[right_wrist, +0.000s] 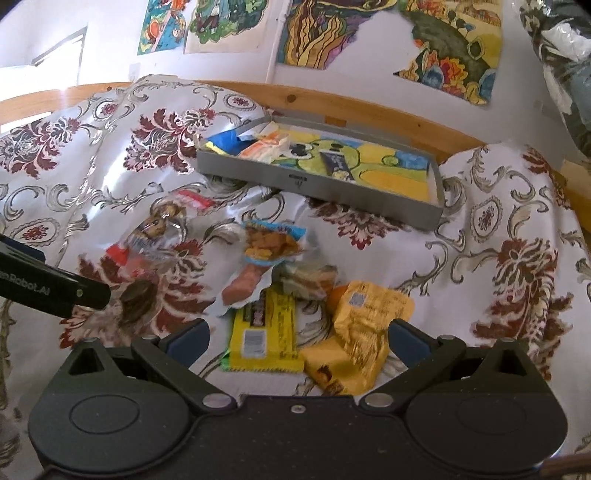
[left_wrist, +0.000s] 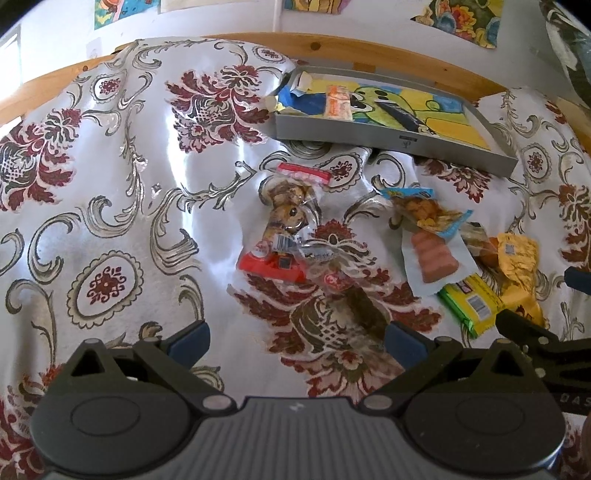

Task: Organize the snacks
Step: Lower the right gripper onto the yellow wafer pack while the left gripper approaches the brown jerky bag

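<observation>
- Left gripper (left_wrist: pixel 297 341) and right gripper (right_wrist: pixel 297 341) both gape wide, holding nothing.
- Yellow wrappers (right_wrist: pixel 369 325) overlap; a grab might lift two, missing the grey tray (right_wrist: pixel 317 184).

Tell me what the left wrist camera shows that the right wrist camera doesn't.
Only the left wrist view: the left gripper, open and empty, over the patterned cloth, with the full squirrel-print packet just ahead of it.

Only the right wrist view: the right gripper, open and empty, straddling the yellow bar and the orange-yellow packet, plus more of the wall drawings.

Both: the grey tray holding an orange-white packet and a dark bar, the pink wafer, and the blue snack packet.
</observation>
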The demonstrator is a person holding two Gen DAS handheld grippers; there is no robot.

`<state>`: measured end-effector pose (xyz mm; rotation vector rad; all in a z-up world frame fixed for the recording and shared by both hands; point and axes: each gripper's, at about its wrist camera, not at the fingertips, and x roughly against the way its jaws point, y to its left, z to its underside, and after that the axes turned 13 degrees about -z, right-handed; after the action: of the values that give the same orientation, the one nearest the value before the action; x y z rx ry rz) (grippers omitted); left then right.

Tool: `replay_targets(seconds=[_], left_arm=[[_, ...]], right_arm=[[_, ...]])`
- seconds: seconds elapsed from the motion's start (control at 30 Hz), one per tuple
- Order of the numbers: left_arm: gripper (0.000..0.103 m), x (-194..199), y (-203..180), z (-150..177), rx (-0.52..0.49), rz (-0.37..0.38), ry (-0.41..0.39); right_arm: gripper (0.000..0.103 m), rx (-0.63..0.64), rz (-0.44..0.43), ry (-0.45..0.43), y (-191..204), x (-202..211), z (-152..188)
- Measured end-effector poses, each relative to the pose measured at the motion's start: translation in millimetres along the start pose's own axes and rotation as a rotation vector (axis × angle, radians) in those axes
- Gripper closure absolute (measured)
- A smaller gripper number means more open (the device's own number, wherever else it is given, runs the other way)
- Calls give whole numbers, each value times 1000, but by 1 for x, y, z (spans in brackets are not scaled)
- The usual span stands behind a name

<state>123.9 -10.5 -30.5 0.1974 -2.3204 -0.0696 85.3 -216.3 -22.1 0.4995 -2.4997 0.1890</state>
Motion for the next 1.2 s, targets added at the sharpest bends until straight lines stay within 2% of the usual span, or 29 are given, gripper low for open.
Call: replay_targets(seconds=[0.2,0.47,0.7,1.0,1.07,1.2], left_arm=[[1,-4,-5,-11,-10,13,-10],[1,-17,-16,-29,-21,60,26],[1,-29,-29,-30,-40,77,70],[1,-50,-36,-32,-48,21,127],[1,-53,-37,-32,-51,11,133],[10,-57,-43,-33,-91,-5,145]], right_arm=[[1,26,-8,-5,-4,-13,0],[7,149,-24,-5,9,-31,2],[7,123,-62,33,9,-46,3],[8,80,-125,68,0,-60,6],[12,63,-132,69,-4,-63,5],[20,26,-134,65,-10,-68,4]])
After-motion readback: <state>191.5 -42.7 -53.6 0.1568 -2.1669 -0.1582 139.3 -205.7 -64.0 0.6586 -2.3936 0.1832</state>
